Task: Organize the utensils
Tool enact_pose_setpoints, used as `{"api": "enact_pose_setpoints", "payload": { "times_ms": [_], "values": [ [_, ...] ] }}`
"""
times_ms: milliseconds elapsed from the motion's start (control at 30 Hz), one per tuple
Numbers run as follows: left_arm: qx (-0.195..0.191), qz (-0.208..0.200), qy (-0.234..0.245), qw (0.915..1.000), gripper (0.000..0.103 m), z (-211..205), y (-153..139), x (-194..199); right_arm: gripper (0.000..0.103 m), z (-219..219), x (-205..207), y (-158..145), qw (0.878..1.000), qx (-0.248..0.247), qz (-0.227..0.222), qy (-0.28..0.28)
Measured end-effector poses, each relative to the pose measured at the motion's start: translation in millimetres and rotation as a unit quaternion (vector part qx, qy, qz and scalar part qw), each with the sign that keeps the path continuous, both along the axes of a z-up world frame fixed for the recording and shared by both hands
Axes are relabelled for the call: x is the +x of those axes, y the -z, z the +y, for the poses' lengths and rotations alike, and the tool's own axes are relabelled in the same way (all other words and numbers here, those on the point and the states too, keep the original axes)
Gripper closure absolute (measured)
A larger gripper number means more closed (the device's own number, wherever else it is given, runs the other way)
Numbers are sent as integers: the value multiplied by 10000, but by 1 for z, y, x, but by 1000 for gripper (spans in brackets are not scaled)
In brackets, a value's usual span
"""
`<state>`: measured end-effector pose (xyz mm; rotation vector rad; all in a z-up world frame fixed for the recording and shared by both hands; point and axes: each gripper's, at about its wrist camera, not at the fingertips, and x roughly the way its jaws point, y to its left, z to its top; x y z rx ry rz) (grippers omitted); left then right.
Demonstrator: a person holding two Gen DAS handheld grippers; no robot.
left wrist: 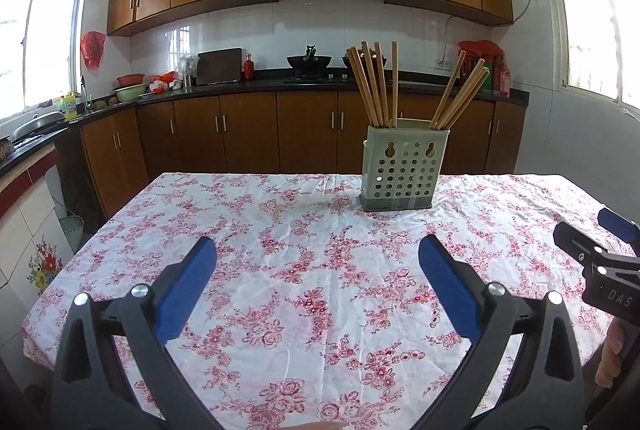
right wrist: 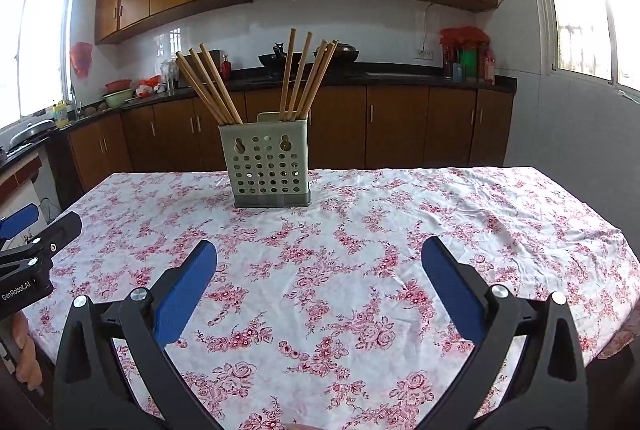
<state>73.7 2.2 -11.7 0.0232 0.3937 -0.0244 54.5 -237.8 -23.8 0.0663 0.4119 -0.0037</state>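
A pale green perforated utensil holder (left wrist: 402, 169) (right wrist: 267, 165) stands upright at the far middle of the table. Several wooden chopsticks (left wrist: 374, 85) (right wrist: 212, 85) lean in its left compartment and more chopsticks (left wrist: 460, 95) (right wrist: 306, 77) lean in its right one. My left gripper (left wrist: 318, 262) is open and empty, low over the near part of the table, well short of the holder. My right gripper (right wrist: 320, 262) is open and empty too, beside the left one. Each gripper shows at the edge of the other's view, the right gripper (left wrist: 600, 250) and the left gripper (right wrist: 36, 230).
The table wears a white cloth with pink flowers (left wrist: 300, 270) (right wrist: 360, 250). Behind it run brown kitchen cabinets (left wrist: 248, 133) and a dark counter with woks (left wrist: 309, 61), bottles and bowls. Windows flank the room.
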Motion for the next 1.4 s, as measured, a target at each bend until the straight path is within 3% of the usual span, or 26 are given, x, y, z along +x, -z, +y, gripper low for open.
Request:
{"api": "enact_pose_setpoints", "payload": {
  "times_ms": [1400],
  "values": [
    [-23,-10,38,10000,4,0,2,0,2,3,0,0,10000,-2,-12,-1]
  ]
}}
